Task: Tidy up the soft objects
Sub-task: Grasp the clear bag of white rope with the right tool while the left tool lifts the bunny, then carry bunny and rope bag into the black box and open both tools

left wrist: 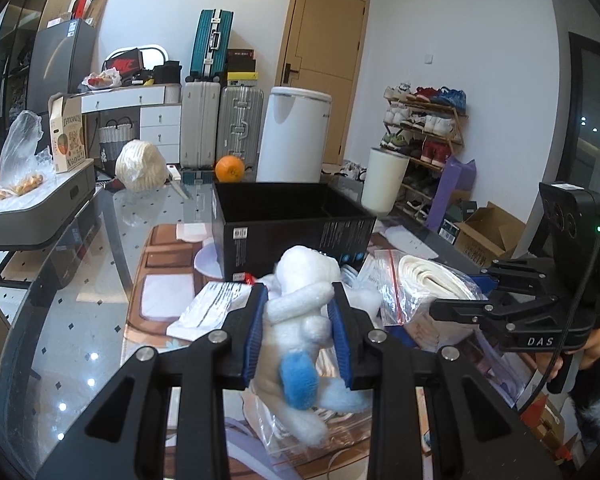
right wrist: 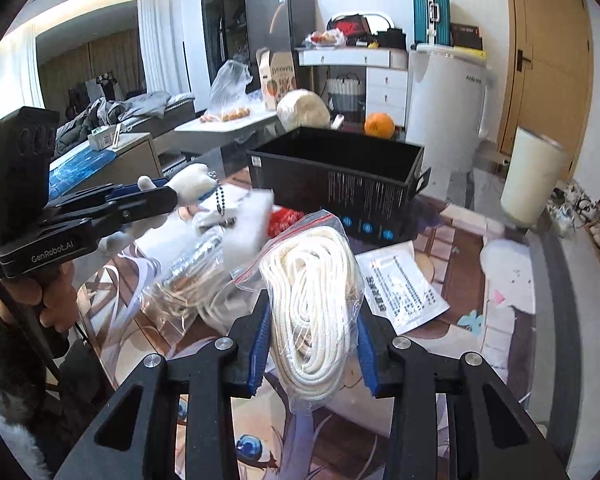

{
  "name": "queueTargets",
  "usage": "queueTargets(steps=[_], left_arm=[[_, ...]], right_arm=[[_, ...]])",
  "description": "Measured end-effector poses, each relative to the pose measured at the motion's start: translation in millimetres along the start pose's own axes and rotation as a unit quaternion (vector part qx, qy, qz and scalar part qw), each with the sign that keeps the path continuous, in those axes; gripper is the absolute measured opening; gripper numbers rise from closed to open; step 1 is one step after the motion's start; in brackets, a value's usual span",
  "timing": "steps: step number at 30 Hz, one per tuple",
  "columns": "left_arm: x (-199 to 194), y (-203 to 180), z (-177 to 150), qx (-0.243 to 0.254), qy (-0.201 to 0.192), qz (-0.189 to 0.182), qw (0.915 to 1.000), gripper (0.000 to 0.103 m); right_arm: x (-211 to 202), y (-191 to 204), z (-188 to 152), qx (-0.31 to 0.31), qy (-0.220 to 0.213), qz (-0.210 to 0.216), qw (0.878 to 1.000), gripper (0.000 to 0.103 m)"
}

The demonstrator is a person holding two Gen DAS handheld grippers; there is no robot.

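Observation:
My left gripper is shut on a white plush toy with blue patches and holds it above the table, short of the open black box. It also shows in the right wrist view, with the plush toy and its bead chain hanging. My right gripper is shut on a clear zip bag of coiled white rope, lifted over the table. It shows at the right of the left wrist view, with the rope bag. The black box stands behind.
More bagged rope and a white sponge block lie on the printed mat. A printed paper packet, an orange, a ball of cord and a white bin stand around the box.

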State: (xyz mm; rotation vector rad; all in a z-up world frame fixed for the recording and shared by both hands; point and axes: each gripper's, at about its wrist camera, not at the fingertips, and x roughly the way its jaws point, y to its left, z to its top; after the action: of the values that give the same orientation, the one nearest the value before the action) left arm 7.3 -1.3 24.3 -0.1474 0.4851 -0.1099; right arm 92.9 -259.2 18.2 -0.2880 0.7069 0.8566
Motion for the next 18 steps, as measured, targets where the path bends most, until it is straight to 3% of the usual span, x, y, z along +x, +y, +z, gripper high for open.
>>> queueTargets(steps=[18], left_arm=[[9.8, 2.8, 34.6, 0.006, -0.032, 0.004, 0.9995, 0.029]], right_arm=[[-22.4, -12.9, 38.4, 0.027, -0.073, -0.034, 0.996, 0.037]])
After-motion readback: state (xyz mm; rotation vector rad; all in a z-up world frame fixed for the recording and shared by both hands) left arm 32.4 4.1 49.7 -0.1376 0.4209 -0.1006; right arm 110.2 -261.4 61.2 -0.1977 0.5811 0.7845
